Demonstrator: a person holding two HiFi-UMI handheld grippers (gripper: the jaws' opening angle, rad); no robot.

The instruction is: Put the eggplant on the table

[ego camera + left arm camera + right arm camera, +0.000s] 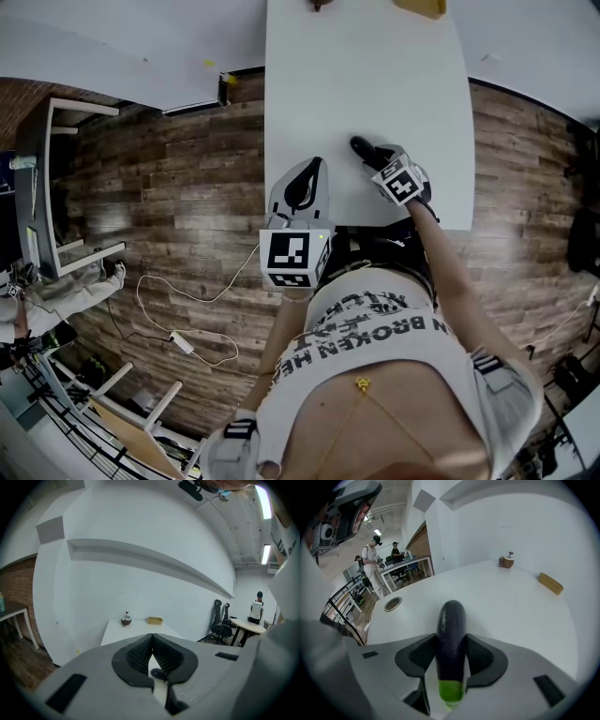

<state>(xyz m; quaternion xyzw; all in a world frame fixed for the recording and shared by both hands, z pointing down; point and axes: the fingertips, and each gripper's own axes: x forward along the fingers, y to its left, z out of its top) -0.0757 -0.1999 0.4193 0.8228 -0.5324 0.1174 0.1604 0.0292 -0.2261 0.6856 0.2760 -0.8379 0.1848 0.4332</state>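
**Eggplant clamped in the right gripper at the near end of the table**

Head view: A long white table (366,84) is seen running toward 12 o'clock over a wood floor (169,187). The right gripper (375,157) is held over the table's near end, and the dark eggplant (361,147) sticks out of it toward 10 o'clock. Whether the eggplant touches the tabletop cannot be told. The left gripper (314,169) is held at 8 o'clock of the right one, at the table's near left edge.

Left gripper view: The fingertips are seen pressed together, with nothing held between them. At the table's far end, at 12 o'clock, a small brown pot (126,619) and a yellow tray (154,620) are set near each other.

Right gripper view: The eggplant is clamped between the pads, which press on both its sides. Its purple tip is pointed toward 12 o'clock over the tabletop and its green end toward 6 o'clock. The pot is seen at 1 o'clock and the tray at 2 o'clock.
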